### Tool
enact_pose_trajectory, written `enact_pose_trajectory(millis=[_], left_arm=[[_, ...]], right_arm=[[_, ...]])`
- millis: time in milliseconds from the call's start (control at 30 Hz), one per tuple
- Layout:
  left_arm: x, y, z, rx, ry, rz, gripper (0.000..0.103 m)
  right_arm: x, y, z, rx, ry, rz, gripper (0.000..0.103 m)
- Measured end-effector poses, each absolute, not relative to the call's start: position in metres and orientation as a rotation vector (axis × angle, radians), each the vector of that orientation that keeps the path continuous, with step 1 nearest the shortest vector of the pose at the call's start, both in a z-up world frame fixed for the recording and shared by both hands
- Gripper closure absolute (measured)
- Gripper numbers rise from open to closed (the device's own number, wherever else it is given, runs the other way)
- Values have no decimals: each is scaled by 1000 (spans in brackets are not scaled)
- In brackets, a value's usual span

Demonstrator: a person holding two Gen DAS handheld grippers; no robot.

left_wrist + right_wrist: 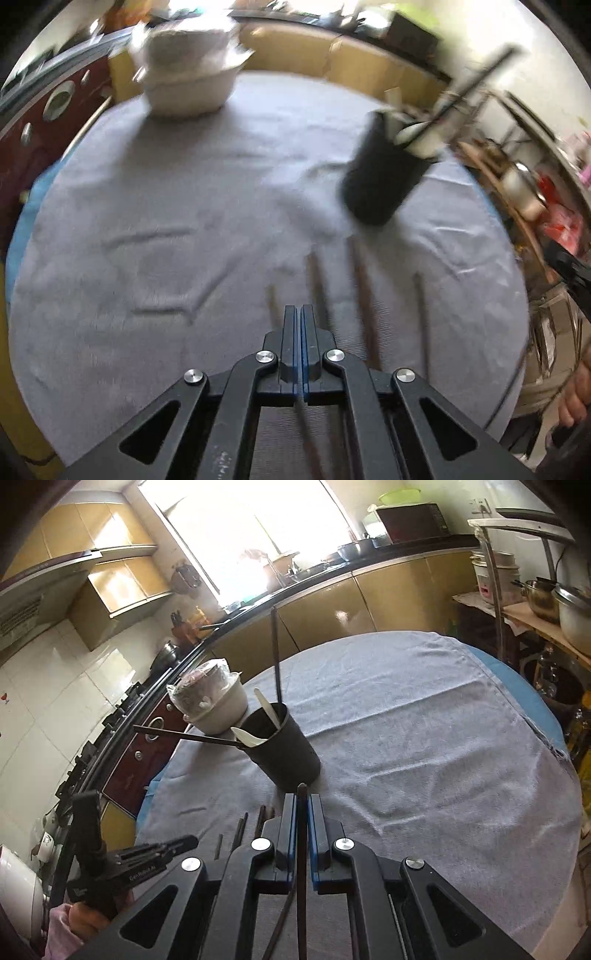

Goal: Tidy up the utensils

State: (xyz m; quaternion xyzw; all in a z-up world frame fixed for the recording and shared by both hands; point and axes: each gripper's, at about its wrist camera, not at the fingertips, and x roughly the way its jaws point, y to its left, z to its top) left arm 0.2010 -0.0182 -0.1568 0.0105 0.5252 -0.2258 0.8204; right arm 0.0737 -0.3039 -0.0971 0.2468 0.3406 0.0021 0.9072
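The right gripper is clamped on a dark chopstick that runs up between its pads, raised above the grey cloth covering the desk. The left gripper has its pads pressed together on a thin dark stick that shows only below them, with more chopsticks lying on the cloth just ahead. A black holder stands near the middle of the desk with white spoons and dark sticks in it, beside a covered white bowl.
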Motion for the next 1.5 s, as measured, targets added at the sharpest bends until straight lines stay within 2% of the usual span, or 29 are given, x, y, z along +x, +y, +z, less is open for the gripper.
enact_pose_trajectory(millis=[167,267,300,333,500,567,600,733,833,1200,1500], left_arm=[[225,-2,-174,-104,1224,-421,101],[235,-7,-176,-132,1265,-415,86],[238,-12,-178,-120,1281,-407,74],[238,-17,-180,-108,1293,-398,70],[240,-37,-182,-46,1269,-391,71],[240,-42,-181,-9,1243,-385,85],[240,-44,-182,21,1232,-380,98],[237,-36,-179,-26,1223,-384,98],[222,-27,-160,-39,1151,-414,98],[137,-5,-5,-97,744,-580,98],[127,-27,81,-178,541,-669,99]], right_arm=[[75,-307,-103,518,716,4,97],[78,-307,-108,526,725,10,97],[80,-307,-109,525,728,12,97],[81,-306,-110,525,731,15,97],[84,-305,-114,527,738,20,97],[84,-305,-114,526,740,22,97],[84,-305,-114,525,740,22,97],[84,-302,-109,511,731,31,97],[83,-299,-98,493,705,39,97],[78,-286,-32,423,501,36,97],[89,-282,17,400,360,13,97]])
